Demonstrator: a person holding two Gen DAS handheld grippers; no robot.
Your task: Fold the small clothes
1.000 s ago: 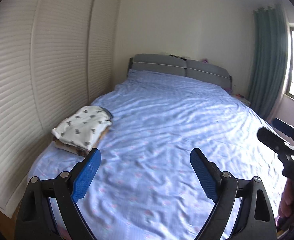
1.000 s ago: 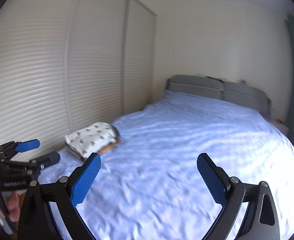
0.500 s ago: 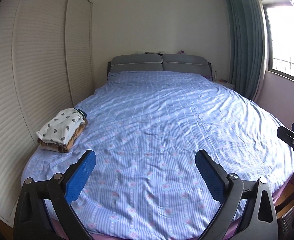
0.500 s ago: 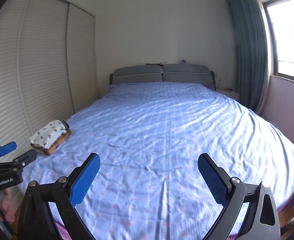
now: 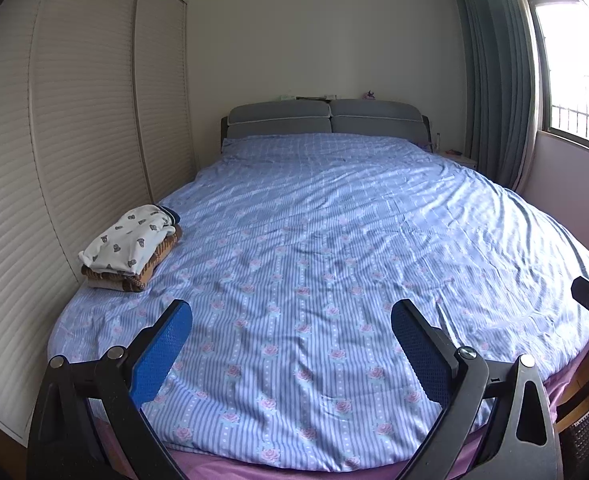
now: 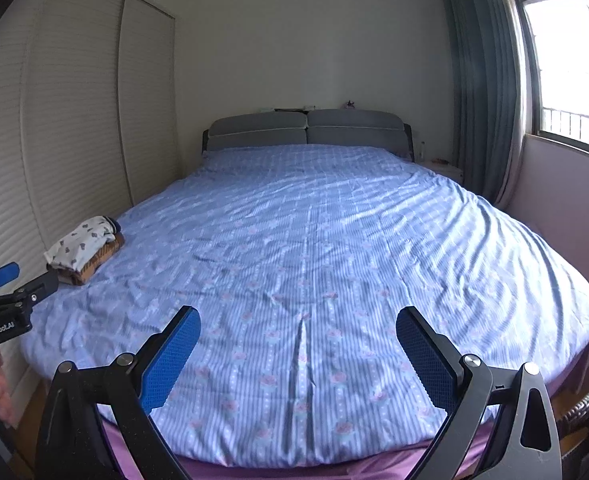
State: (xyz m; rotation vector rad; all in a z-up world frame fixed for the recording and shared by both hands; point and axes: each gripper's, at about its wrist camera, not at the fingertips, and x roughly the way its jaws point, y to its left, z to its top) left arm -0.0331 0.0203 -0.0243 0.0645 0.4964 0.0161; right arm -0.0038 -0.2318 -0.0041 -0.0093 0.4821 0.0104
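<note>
A stack of folded small clothes (image 5: 130,250), a white printed piece on top of brown ones, lies at the left edge of the bed (image 5: 334,240); it also shows in the right wrist view (image 6: 84,248). My left gripper (image 5: 292,314) is open and empty at the foot of the bed, well short of the stack. My right gripper (image 6: 298,320) is open and empty, also at the foot of the bed. The left gripper shows at the left edge of the right wrist view (image 6: 10,284). No loose garment is in view.
The bed has a blue striped floral cover and a grey headboard (image 5: 322,118). Slatted wardrobe doors (image 5: 74,128) run along the left. A teal curtain (image 5: 494,92) and a window (image 5: 574,72) are at right. A nightstand (image 5: 456,158) stands by the headboard.
Both grippers have pulled back from the stack and swung right to face the whole bed from its foot. Both stay open and empty.
</note>
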